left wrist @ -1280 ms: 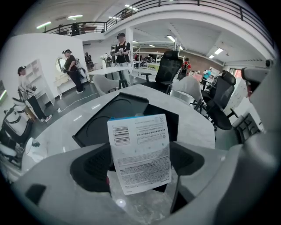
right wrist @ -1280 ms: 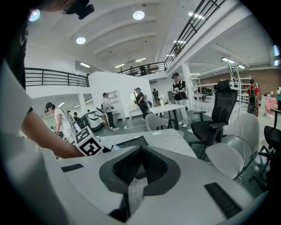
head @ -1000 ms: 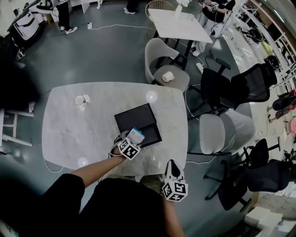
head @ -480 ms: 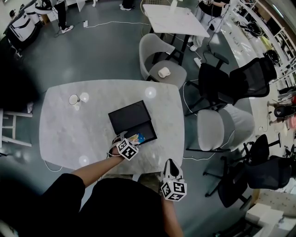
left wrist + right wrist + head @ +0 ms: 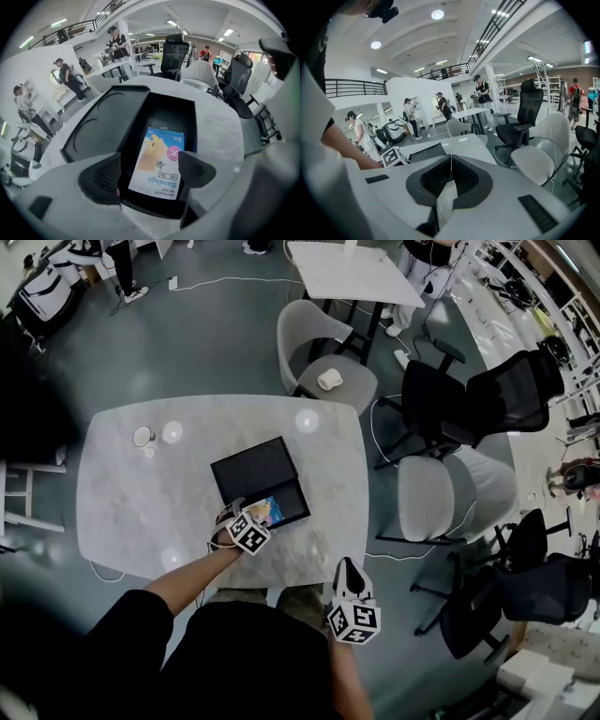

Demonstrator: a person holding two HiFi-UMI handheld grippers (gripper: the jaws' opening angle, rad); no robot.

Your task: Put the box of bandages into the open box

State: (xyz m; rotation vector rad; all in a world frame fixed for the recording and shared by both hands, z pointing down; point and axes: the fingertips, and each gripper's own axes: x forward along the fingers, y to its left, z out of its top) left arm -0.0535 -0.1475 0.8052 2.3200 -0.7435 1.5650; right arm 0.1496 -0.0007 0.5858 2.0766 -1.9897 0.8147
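— Since a second ago, the box of bandages (image 5: 159, 161) has gone from standing up at the left gripper's (image 5: 147, 172) tips to lying flat inside the open box (image 5: 246, 468).

— Which half of it?

— The deep tray, printed face up. The other half lies spread on the marble table (image 5: 141, 512) just beside it.

— And the left gripper's jaws?

— They stand wide and are closing, one on each side above the bandage box. The left pad (image 5: 105, 176) is clearly off it, and neither is seen to press on it.

— What about the right gripper (image 5: 450, 168)?

— Its jaws are pressed together. In the head view it hangs off the table's near edge, well apart from the black box.
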